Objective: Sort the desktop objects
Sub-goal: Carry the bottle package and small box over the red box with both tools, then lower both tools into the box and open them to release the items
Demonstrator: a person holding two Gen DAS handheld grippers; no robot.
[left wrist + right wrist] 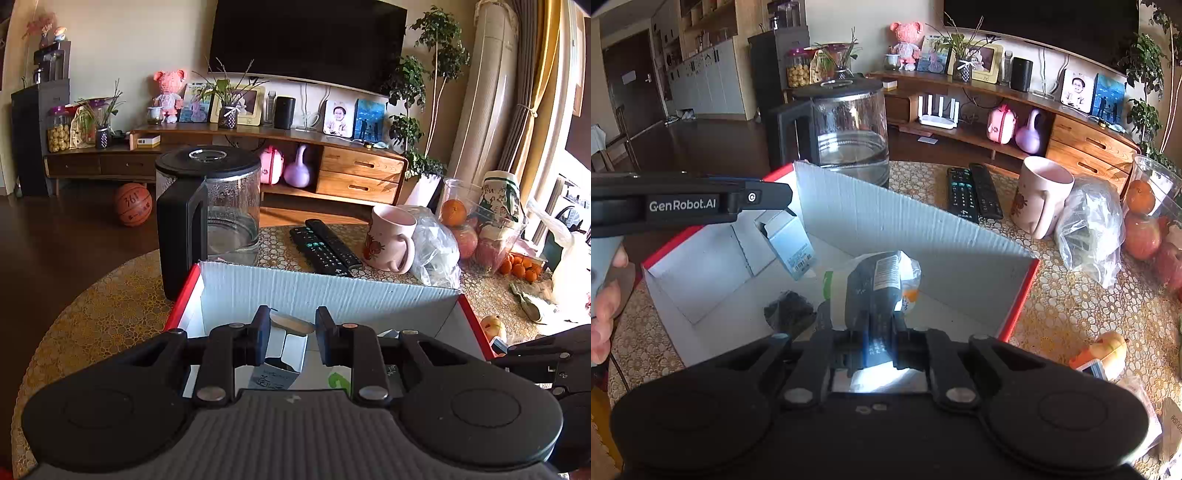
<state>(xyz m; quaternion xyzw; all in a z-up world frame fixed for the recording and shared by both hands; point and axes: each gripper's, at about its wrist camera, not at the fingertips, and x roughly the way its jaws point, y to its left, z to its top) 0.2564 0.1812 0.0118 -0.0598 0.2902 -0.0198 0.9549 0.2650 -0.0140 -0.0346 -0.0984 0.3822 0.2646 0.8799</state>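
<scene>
An open cardboard box (332, 295) with white walls and red outer sides sits on the round table (110, 314). My left gripper (293, 328) is shut on a small white carton (295, 347) above the box's left part. In the right wrist view, that carton (790, 240) hangs tilted from the left gripper (775, 201) over the box (886, 221). My right gripper (877, 339) is shut on a dark packet (875, 284) with a white label, held over the box floor. A white and green bag (833, 284) shows behind the packet.
A dark clump (790, 310) lies on the box floor. Behind the box stand a glass kettle (221, 206), two remotes (328, 247), a pink mug (391, 240), a clear plastic bag (436, 251) and a fruit tub (476, 229). A hand (605, 295) holds the left gripper.
</scene>
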